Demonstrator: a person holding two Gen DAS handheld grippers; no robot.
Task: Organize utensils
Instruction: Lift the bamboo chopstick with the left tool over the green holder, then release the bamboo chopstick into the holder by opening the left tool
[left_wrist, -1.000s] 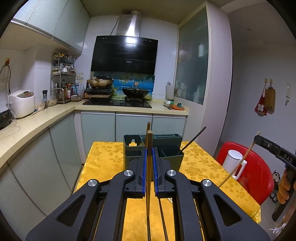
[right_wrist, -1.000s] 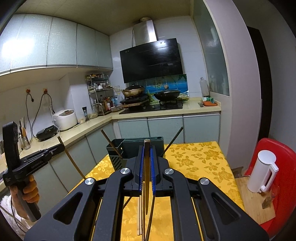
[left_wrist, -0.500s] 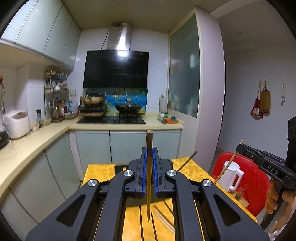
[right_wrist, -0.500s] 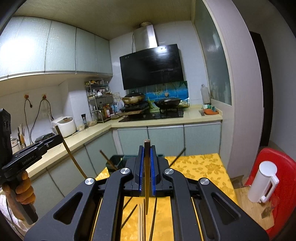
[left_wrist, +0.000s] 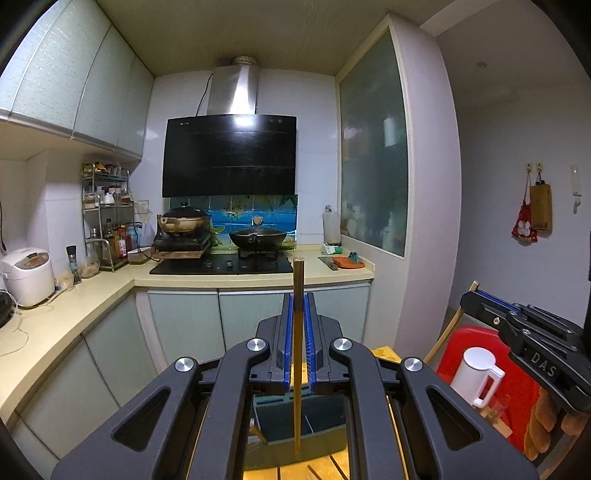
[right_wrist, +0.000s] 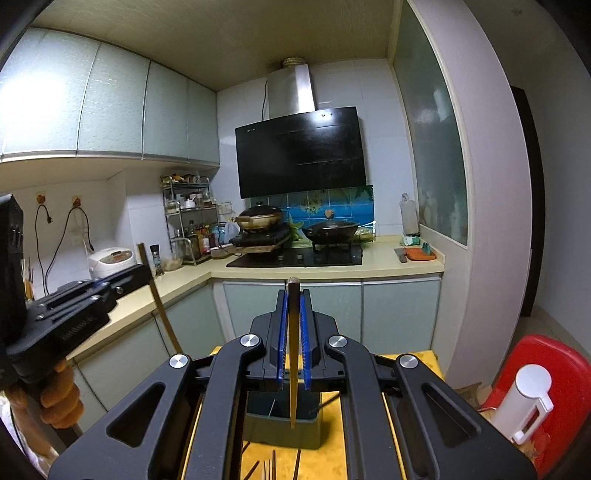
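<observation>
My left gripper (left_wrist: 297, 306) is shut on a wooden chopstick (left_wrist: 297, 354) held upright, its tip hanging over the dark green utensil holder (left_wrist: 306, 424) on the yellow table. My right gripper (right_wrist: 294, 302) is shut on another wooden chopstick (right_wrist: 293, 362), its tip above the same holder (right_wrist: 284, 424). Each gripper shows in the other's view, the right one (left_wrist: 524, 332) at the right edge and the left one (right_wrist: 85, 295) at the left edge. Loose chopsticks (right_wrist: 271, 465) lie on the table below.
The yellow tablecloth (right_wrist: 328, 458) covers the table. A red chair (right_wrist: 546, 369) with a white kettle (right_wrist: 524, 402) stands to the right. Kitchen counters (left_wrist: 55, 317) run left and behind, with a stove and pans (left_wrist: 255, 240) at the back.
Both grippers have risen and tilted upward with their chopsticks; the table and holder have dropped to the bottom of each view, and the two grippers have come closer together.
</observation>
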